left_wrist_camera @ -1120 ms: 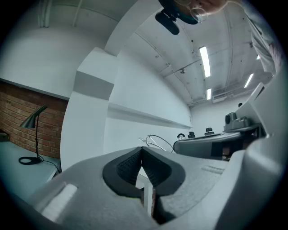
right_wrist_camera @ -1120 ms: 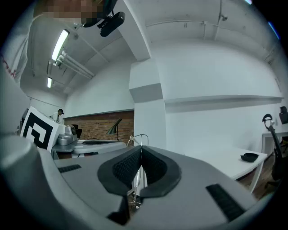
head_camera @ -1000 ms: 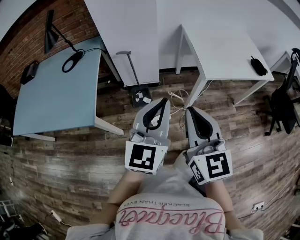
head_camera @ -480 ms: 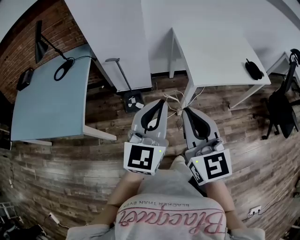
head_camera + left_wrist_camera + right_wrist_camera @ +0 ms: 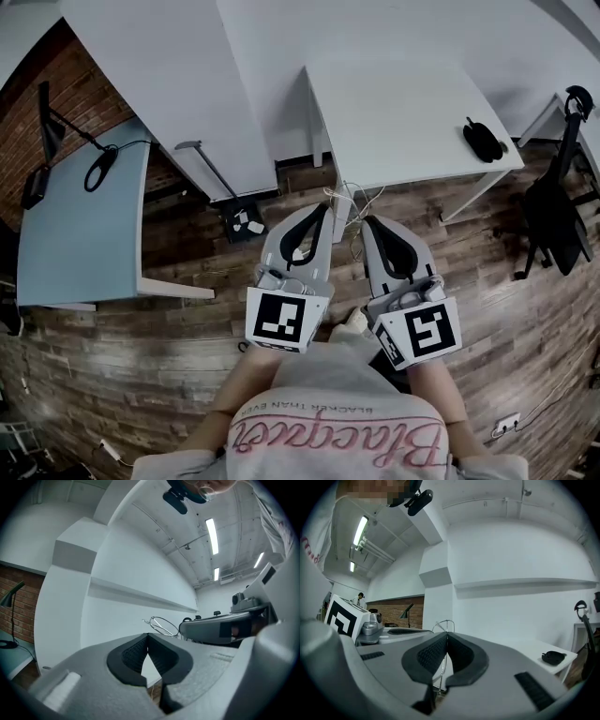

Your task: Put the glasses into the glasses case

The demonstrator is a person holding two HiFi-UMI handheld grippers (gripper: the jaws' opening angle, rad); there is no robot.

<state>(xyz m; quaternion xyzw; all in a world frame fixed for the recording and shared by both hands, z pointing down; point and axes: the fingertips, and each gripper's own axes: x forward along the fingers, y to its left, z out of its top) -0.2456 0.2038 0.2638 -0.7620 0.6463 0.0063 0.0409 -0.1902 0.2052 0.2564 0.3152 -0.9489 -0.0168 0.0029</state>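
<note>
I hold both grippers close to my body over a wooden floor. The right gripper [image 5: 366, 221] is shut on thin wire-rimmed glasses [image 5: 351, 199]; their rim pokes out past its tips [image 5: 443, 623] and shows as a wire loop [image 5: 161, 625] in the left gripper view. Beside it the left gripper [image 5: 325, 206] is shut, its pads [image 5: 140, 651] meeting with nothing sure between them. A small black glasses case [image 5: 483, 141] lies near the right edge of the white table [image 5: 403, 112] ahead, and also shows at the lower right as a dark case [image 5: 553, 657].
A blue-grey table [image 5: 84, 225] with a black lamp and a coiled cable stands to the left. A tall white panel [image 5: 178, 84] on a floor stand [image 5: 246, 221] is between the tables. A chair with dark clothing [image 5: 553, 206] is at the right.
The white table and the case have slid left and nearer in the head view as I move forward. Both grippers keep the same pose, and the glasses stay at the right gripper's tips.
</note>
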